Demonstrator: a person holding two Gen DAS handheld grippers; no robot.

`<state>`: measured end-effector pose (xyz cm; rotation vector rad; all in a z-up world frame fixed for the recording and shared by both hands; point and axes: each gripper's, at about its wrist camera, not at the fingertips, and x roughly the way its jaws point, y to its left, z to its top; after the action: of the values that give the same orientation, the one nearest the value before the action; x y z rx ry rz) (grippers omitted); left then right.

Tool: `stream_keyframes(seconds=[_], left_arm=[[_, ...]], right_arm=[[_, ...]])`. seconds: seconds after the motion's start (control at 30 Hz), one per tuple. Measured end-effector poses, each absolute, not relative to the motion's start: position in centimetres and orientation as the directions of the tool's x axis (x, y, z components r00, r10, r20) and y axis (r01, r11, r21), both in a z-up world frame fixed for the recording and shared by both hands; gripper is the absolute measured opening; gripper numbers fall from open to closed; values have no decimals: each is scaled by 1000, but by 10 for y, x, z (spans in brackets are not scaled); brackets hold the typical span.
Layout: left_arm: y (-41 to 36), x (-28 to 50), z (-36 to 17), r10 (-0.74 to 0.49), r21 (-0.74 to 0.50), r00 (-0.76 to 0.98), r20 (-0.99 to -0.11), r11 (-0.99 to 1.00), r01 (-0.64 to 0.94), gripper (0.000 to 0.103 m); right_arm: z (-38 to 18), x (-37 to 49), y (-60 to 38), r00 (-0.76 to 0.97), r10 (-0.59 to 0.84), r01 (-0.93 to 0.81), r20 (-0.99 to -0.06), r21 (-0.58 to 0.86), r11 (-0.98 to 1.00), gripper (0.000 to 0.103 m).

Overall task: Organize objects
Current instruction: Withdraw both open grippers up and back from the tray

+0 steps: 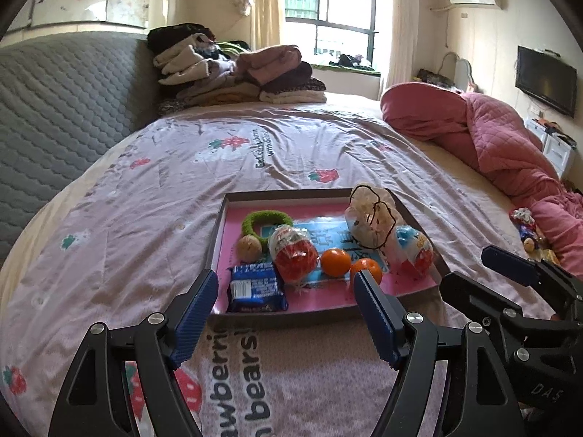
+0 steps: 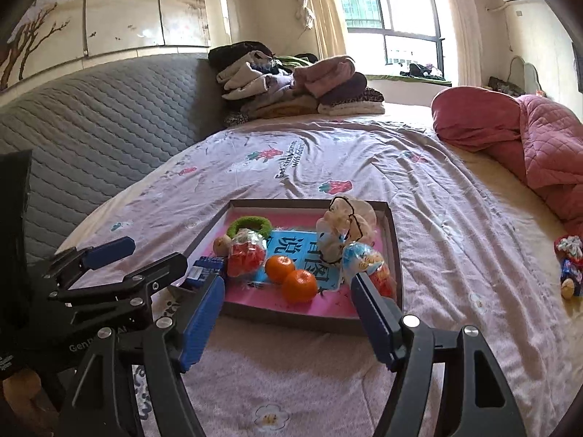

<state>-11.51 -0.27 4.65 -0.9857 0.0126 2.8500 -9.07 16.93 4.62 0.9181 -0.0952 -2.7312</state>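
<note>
A box (image 1: pixel 218 225) sat on the bed (image 1: pixel 145 167), with two oranges (image 1: pixel 335 262), a blue pack (image 1: pixel 255 287) and a green ring (image 1: pixel 266 218) inside. The left gripper (image 1: pixel 284 302) was spread wide and held nothing. The right gripper (image 2: pixel 288 306) was spread and empty too. Only the left view showed a TV (image 1: pixel 546 80) on the wall. Only the right view showed a tree picture (image 2: pixel 36 29) above the bed.

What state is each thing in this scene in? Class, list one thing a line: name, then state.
left gripper: open, empty
right gripper: open, empty
tray: lidless, flat on the bed
two oranges: unpeeled, side by side in the tray
blue biscuit packet: sealed, lying flat in the tray
green ring: lying in the tray
loose snacks: on the bed outside the tray
</note>
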Motion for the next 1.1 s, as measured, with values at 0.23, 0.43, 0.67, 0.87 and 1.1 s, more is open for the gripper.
stream_keyframes(seconds=[0.23,0.43,0.67,0.87,1.1], left_arm=[[-10,-95,31,90,-49,-773,-628,-996,-76,78],[-7,-85,12,77,-37,-756,-650,-997,-70,78],[-6,-84,-11,60,-28,-737,-673,-998,-55,78],[-4,-84,-23,29,3,-728,-685,-999,-42,78],[-4,-82,-29,42,-15,-718,-694,-999,-44,78]], right_arm=[[24,-81,172,-751,-244,196,-614,146,-970,71],[9,-75,177,-736,-238,180,-633,155,-971,71],[-10,-66,174,-724,-204,162,-659,126,-979,71],[-19,-65,174,-733,-186,157,-655,104,-982,71],[-31,-70,178,-714,-185,144,-675,117,-983,72]])
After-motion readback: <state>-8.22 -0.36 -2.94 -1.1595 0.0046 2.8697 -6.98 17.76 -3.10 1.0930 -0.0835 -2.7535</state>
